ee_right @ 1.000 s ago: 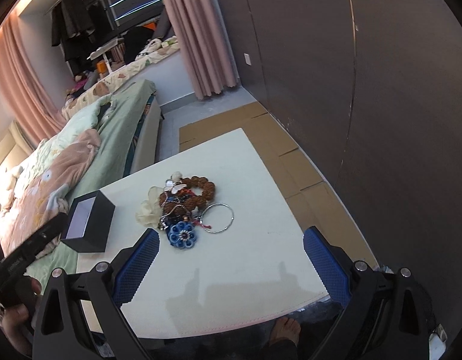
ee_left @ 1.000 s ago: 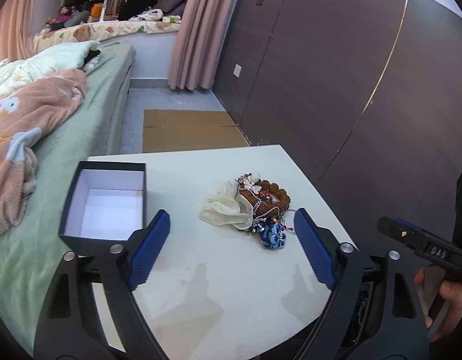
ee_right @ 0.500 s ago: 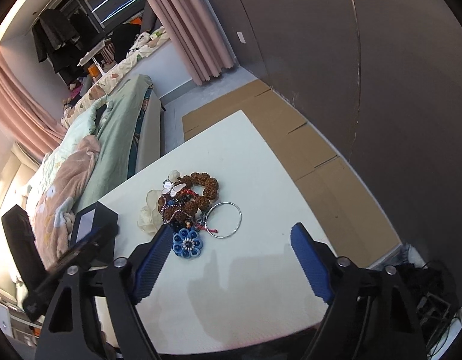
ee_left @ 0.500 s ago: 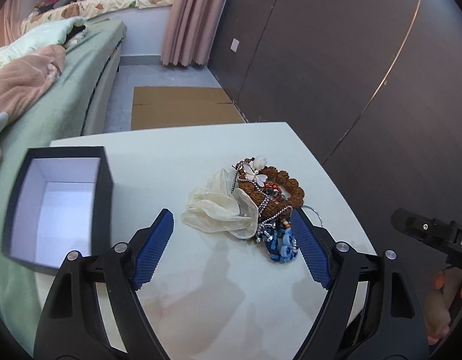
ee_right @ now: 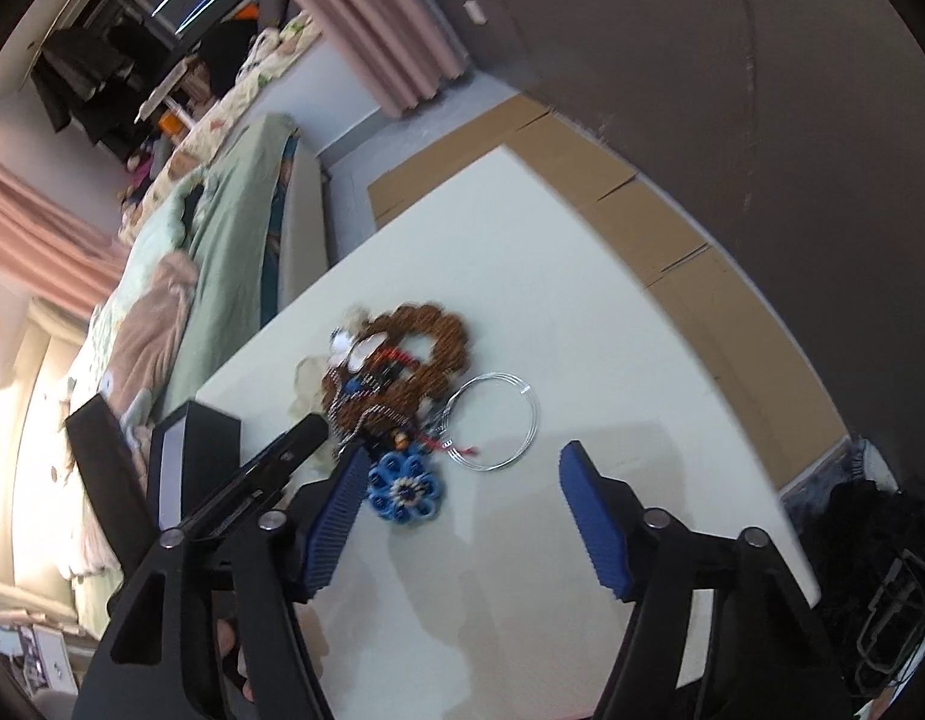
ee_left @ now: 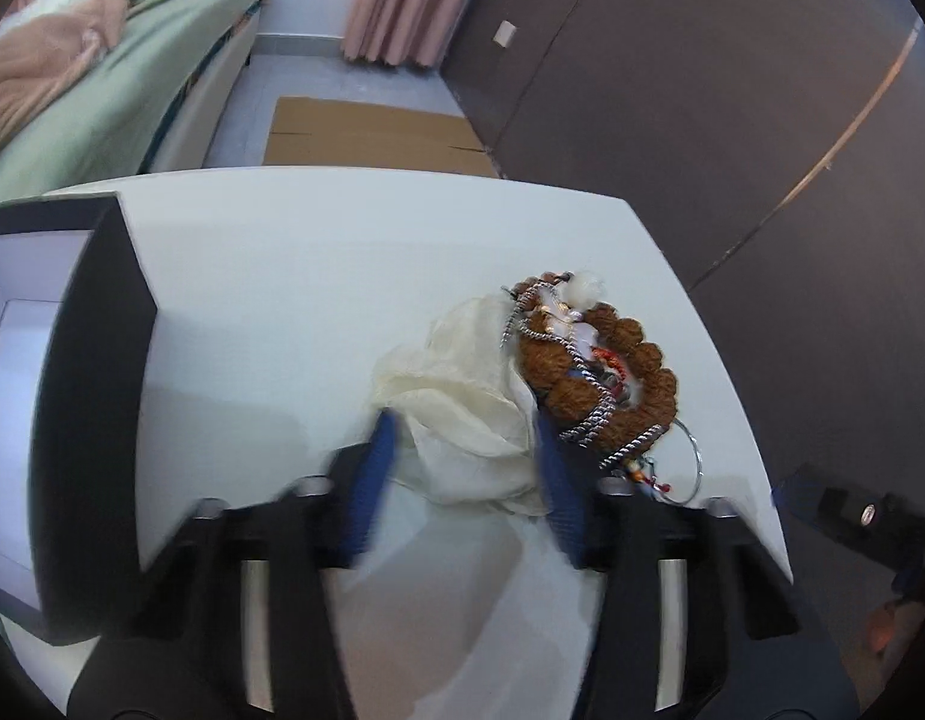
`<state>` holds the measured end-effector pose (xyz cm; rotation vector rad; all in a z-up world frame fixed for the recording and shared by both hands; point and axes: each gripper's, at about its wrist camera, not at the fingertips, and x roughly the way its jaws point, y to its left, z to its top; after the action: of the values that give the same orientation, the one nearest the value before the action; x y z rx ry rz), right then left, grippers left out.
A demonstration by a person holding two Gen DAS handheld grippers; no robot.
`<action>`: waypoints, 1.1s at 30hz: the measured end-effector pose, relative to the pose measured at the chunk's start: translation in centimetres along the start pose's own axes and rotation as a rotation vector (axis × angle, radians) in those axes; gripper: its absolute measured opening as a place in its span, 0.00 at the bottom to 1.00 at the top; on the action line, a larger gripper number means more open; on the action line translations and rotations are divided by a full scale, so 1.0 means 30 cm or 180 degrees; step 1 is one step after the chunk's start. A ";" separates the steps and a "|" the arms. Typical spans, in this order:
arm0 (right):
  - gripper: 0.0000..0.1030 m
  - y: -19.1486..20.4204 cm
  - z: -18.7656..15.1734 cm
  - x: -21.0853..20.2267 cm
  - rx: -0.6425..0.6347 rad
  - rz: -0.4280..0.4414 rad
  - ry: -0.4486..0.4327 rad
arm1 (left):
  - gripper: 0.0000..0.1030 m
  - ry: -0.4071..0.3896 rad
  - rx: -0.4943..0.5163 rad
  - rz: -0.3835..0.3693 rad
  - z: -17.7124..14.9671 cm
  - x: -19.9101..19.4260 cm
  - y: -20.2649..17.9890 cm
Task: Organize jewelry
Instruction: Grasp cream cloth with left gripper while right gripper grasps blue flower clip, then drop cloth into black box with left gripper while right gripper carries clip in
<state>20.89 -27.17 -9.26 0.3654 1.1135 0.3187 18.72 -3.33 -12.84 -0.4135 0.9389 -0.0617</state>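
Observation:
A jewelry pile lies on the white table: a cream fabric piece, a brown bead bracelet, silver chains, a thin silver ring and a blue flower piece. My left gripper is open, its blue fingers on either side of the cream fabric. My right gripper is open above the table, just in front of the blue flower and silver ring. An open black box with a white inside stands at the left; it also shows in the right wrist view.
A bed with green and pink bedding runs along the table's left side. Flat cardboard lies on the floor beyond the table. A dark panelled wall is on the right.
My left gripper moved forward and down onto the pile, and its fingers narrowed around the cream fabric. My right gripper moved closer to the blue flower and ring.

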 end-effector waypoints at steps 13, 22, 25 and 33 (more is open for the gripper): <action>0.53 0.102 -0.035 0.132 -0.0111 0.0041 0.0281 | 0.03 -0.0048 -0.0160 -0.0255 -0.011 -0.154 0.049; 0.52 0.184 -0.060 0.227 -0.0331 -0.0288 0.0334 | 0.03 -0.0269 -0.0256 -0.0327 0.008 -0.307 0.096; 0.38 0.211 -0.069 0.260 -0.0469 -0.0413 0.0342 | 0.03 -0.0365 -0.0303 -0.0351 0.013 -0.371 0.122; 0.22 0.194 -0.082 0.185 -0.0385 -0.0153 0.0141 | 0.03 -0.0622 -0.0489 -0.0340 0.020 -0.518 0.236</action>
<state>20.53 -19.29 -12.18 0.2253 1.1390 0.3513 9.07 6.94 -3.17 -0.6010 0.7308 -0.0457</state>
